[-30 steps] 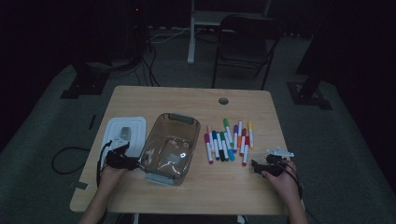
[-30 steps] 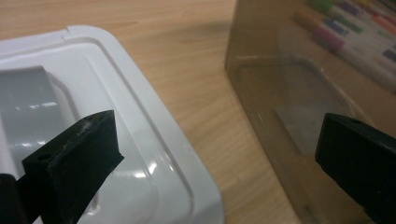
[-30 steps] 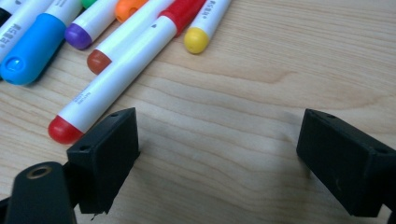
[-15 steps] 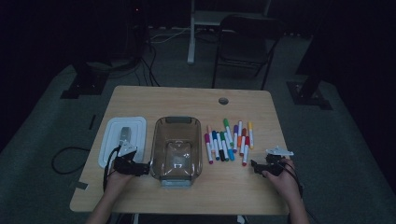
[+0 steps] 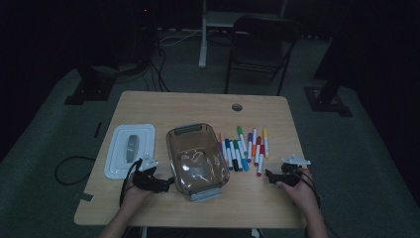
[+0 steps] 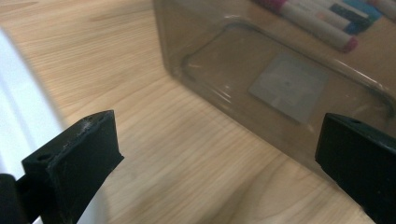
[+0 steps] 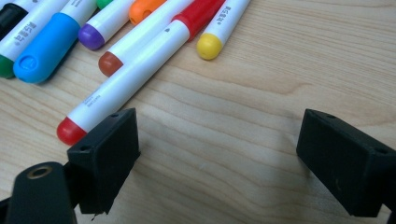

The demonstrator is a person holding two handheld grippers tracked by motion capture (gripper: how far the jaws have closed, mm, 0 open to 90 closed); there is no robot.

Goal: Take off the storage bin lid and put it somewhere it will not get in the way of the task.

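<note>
Markers: a loose row of markers point(image 5: 243, 148) lies on the surface point(image 5: 198, 104) right of the clear container point(image 5: 196, 161), long axes running away from the person.
Nearest marker: the red-tipped marker point(image 7: 135, 84) lies just ahead and left of the right tool point(image 5: 271, 177), slanting across its line of approach.
Right tool: jaws wide apart, holding nothing, low over bare wood.
Left tool: the left tool point(image 5: 166, 184) sits at the container's near-left wall, jaws apart, empty.
Lid: the white lid point(image 5: 130, 150) lies left of the container.
Nearer hand: the right.
Change: the container has turned from its slanted lie to nearly square; the left tool has shifted right toward it.
</note>
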